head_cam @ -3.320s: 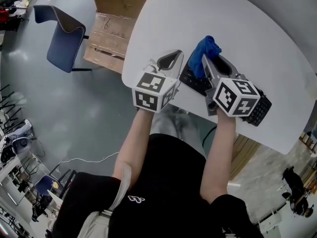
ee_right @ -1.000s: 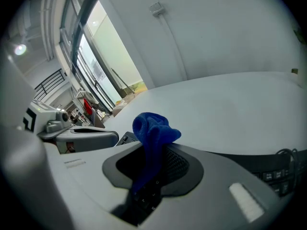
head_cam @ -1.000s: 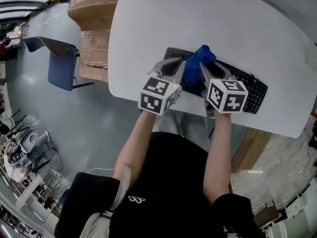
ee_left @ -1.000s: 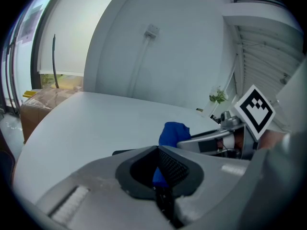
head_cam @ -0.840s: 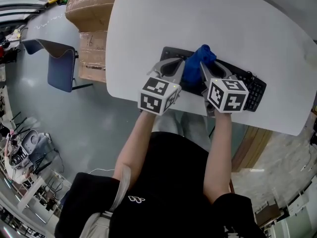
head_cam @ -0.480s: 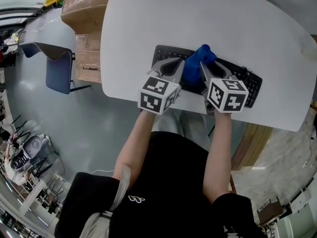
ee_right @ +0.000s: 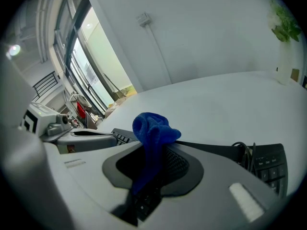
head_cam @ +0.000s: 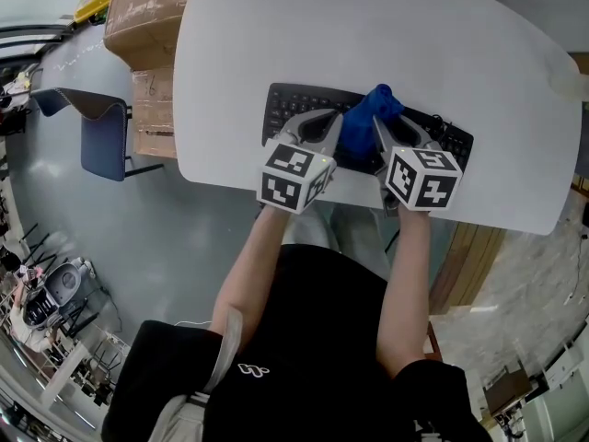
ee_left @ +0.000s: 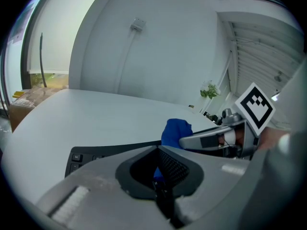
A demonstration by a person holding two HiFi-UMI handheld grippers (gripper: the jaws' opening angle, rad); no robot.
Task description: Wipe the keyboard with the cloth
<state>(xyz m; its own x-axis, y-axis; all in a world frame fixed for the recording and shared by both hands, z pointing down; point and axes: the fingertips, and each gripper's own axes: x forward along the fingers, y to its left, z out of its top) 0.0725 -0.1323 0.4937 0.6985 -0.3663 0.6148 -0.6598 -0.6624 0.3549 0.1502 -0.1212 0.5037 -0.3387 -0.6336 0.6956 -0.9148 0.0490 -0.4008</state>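
**Cloth clamped in your right gripper, over the middle of the keyboard**

Your right gripper (head_cam: pixel 382 127) has its jaws closed on the blue cloth (head_cam: pixel 366 118). In the right gripper view the fabric runs up through the hollow between the jaws and bunches into a rumpled knot just past the tips. Your left gripper (head_cam: pixel 324 122) has its jaws drawn together at the tips, with nothing clearly caught between them. It sits just beside the cloth on that side, over the left half of the keyboard (head_cam: pixel 293 99). No view shows whether it is actually pressing on the keys.

The two grippers lie side by side, both pointing away from you. The cloth rises between them and leans toward the right one.

Two cardboard boxes (head_cam: pixel 138 21) are stacked on the floor beside the left edge of the tabletop (head_cam: pixel 386 35). The top one is closed, so you cannot see what is in either. A blue chair (head_cam: pixel 99 144) stands on the floor near them.

The keyboard is black and lies near the edge of the white tabletop closest to you, angled slightly so that its right end sits nearer to you. Its left end, with rows of keys, shows clear of your left gripper. At its right end a dark cable (ee_right: pixel 244 152) loops over the top, next to a block of keys. The cloth covers a patch around its middle, and the rest is bare.
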